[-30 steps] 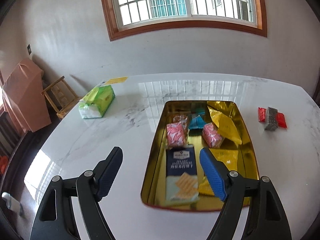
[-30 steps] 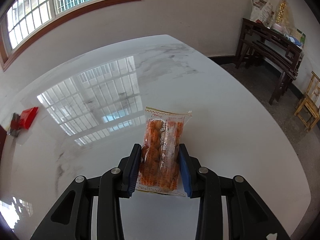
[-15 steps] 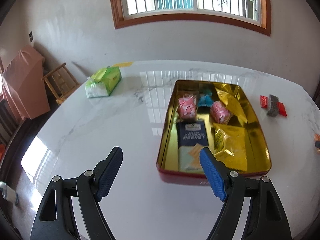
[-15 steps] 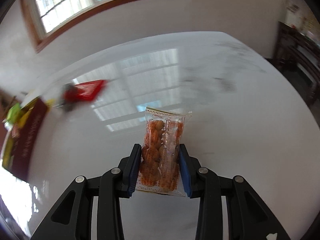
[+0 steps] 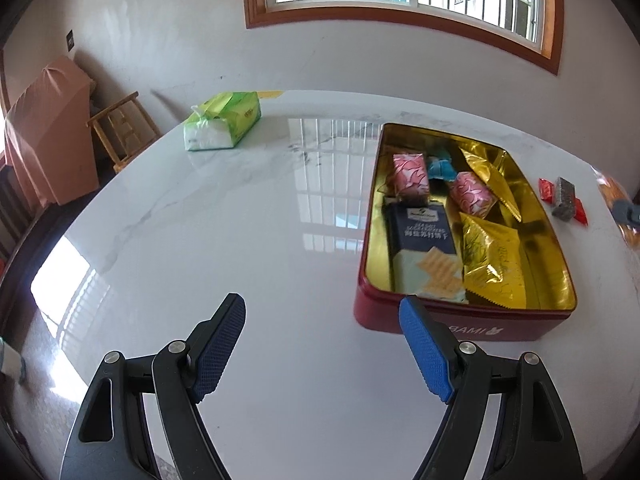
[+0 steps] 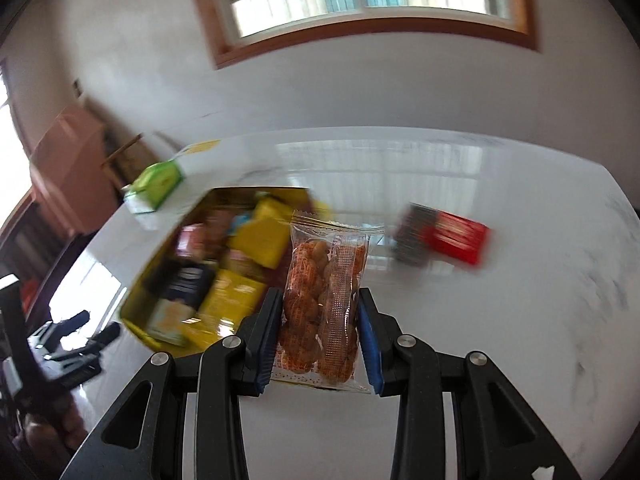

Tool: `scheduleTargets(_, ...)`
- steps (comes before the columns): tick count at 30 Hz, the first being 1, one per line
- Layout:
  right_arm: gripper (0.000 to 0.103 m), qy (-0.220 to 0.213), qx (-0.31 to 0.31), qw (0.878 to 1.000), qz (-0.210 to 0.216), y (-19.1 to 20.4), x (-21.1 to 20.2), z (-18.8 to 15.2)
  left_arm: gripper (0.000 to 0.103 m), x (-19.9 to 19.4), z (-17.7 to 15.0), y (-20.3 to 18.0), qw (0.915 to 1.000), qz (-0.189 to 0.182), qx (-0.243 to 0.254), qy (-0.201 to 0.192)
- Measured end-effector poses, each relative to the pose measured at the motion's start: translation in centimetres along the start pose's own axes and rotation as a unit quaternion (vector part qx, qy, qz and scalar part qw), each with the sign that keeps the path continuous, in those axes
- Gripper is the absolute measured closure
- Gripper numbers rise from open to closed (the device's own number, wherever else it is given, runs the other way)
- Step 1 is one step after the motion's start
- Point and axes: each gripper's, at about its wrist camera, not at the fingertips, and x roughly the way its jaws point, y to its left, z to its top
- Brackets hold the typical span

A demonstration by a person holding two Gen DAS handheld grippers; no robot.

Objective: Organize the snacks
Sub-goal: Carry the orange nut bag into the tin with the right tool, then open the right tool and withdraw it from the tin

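Left view, left tongs (image 5: 320,322): spread wide, nothing between the pads, held over bare table (image 5: 240,220).
Left view, tin (image 5: 464,326): red box with gold inside, just ahead and right of the right pad; holds a dark cracker box (image 5: 424,240), two pink packs, a blue sweet, gold packets.
Left view, change: a second ago the tongs sat right over the tin; now they are back and off to its left, whole tin visible.
Left view, extras: tissue pack (image 5: 224,122) far ahead-left; red-and-grey bars (image 5: 562,200) beyond the tin's right side.
Right view, right tongs (image 6: 320,316): clamped on the orange snack bag (image 6: 324,304), bag upright between the pads.
Right view, tin (image 6: 136,312): ahead-left of the tongs, blurred, bag not over it yet.
Right view, bars (image 6: 444,238): ahead-right, on the table.
Right view, change: a second ago only bare table ahead; view has swung left, tin now in frame, heavy motion blur.
Meaning: bag looks en route to the tin; left tongs seem to have cleared the way. Drop not done; the bars are left out too.
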Motion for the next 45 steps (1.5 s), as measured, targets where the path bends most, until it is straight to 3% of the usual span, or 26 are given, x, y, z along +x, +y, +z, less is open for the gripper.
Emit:
scheduleTargets(9,0.070,0.029,-0.033,0.998,0.042,6.4,4.1,2.0,0.017,1.5,-0.8,1.6,0.9992,-0.006,-0.024,0.031)
scheduleTargets(17,0.069,0.062,-0.042,0.996,0.057,9.0,7.5,1.7,0.007,0.6,-0.8,2.3,0.9995,0.003,-0.031,0.009)
scheduleTargets(25,0.069,0.079,-0.044,0.994,0.055,10.1,9.6,1.3,0.007,0.1,-0.6,2.5,0.9994,0.014,-0.030,0.002)
scheduleTargets(39,0.067,0.067,-0.072,0.994,0.041,11.4,10.1,0.8,0.007,0.3,-0.6,2.6,0.9996,0.012,-0.024,0.005)
scheduleTargets(45,0.061,0.039,-0.064,0.995,0.058,11.2,8.7,1.2,0.007,0.2,-0.8,2.4,0.9997,0.012,-0.021,0.005)
